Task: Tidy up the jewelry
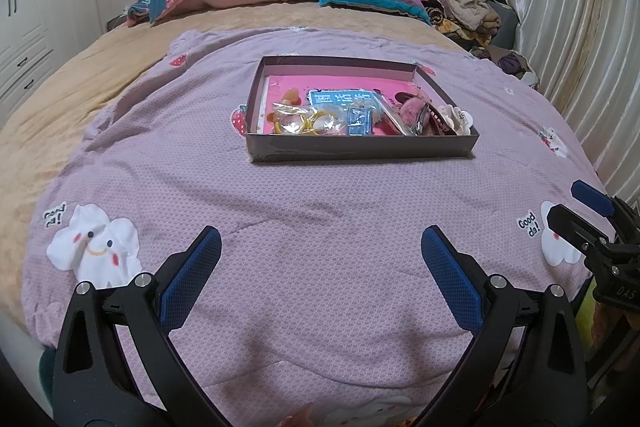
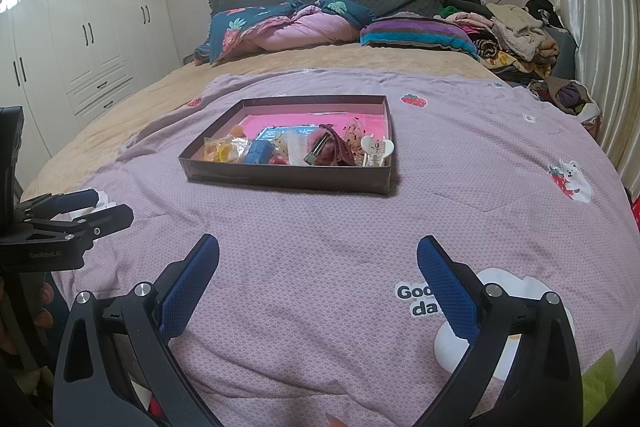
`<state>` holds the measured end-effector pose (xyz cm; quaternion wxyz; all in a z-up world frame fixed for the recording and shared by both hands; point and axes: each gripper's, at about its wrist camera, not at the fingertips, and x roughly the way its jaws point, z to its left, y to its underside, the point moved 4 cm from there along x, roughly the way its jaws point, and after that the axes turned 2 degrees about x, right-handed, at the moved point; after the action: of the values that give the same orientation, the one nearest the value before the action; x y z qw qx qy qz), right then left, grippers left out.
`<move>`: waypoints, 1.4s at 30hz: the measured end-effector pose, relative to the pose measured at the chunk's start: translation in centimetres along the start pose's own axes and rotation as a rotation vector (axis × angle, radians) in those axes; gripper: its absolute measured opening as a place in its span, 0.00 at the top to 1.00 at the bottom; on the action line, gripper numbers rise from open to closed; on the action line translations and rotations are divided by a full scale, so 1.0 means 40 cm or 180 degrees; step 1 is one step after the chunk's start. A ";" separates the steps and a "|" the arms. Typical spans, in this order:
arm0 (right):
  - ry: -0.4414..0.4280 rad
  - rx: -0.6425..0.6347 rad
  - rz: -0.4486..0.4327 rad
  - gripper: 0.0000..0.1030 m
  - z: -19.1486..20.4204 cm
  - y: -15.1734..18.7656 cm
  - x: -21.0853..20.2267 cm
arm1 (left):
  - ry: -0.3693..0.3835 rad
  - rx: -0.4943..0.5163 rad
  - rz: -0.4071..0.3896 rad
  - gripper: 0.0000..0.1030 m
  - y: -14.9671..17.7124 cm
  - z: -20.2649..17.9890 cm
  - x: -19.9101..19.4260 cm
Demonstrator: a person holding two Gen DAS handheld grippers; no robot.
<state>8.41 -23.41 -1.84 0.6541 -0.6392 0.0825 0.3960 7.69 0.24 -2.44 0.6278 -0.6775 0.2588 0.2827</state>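
Your left gripper [image 1: 320, 267] and right gripper [image 2: 318, 267] both gape wide, empty, above the quilt [image 1: 320, 195]; the jewelry box [image 1: 352, 147] lies well ahead.

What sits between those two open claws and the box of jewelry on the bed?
Nothing visible: only bare purple quilt lies between the left gripper, the right gripper and the box.

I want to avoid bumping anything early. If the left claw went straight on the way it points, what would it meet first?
Probably the near wall of the shallow box, after bare quilt. The open left claw aims at it; if it tilts downward, the quilt comes first.
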 end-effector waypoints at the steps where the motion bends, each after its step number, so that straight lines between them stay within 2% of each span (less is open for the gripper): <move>1: 0.0000 -0.0001 0.0001 0.04 0.001 0.000 0.001 | 0.0000 0.0002 -0.0002 0.09 0.000 0.000 0.001; 19: 0.0005 -0.0005 -0.0006 0.04 0.001 0.000 -0.001 | -0.0012 0.0011 0.0007 0.09 0.004 0.008 -0.007; 29: 0.0045 -0.0019 -0.0024 0.04 -0.005 -0.007 -0.011 | 0.0057 0.0001 0.0023 0.09 0.012 0.010 -0.003; 37: 0.0096 -0.0042 -0.0027 0.04 -0.004 -0.005 -0.009 | -0.0060 -0.0087 0.0167 0.09 0.028 0.025 0.030; 42: 0.0130 0.0041 -0.0019 0.04 -0.034 -0.014 0.006 | -0.0123 -0.0150 0.0196 0.09 0.010 0.053 0.056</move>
<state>9.46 -24.45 -1.79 0.6575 -0.6431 0.0965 0.3804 8.88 2.32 -4.41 0.6076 -0.6781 0.2606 0.3210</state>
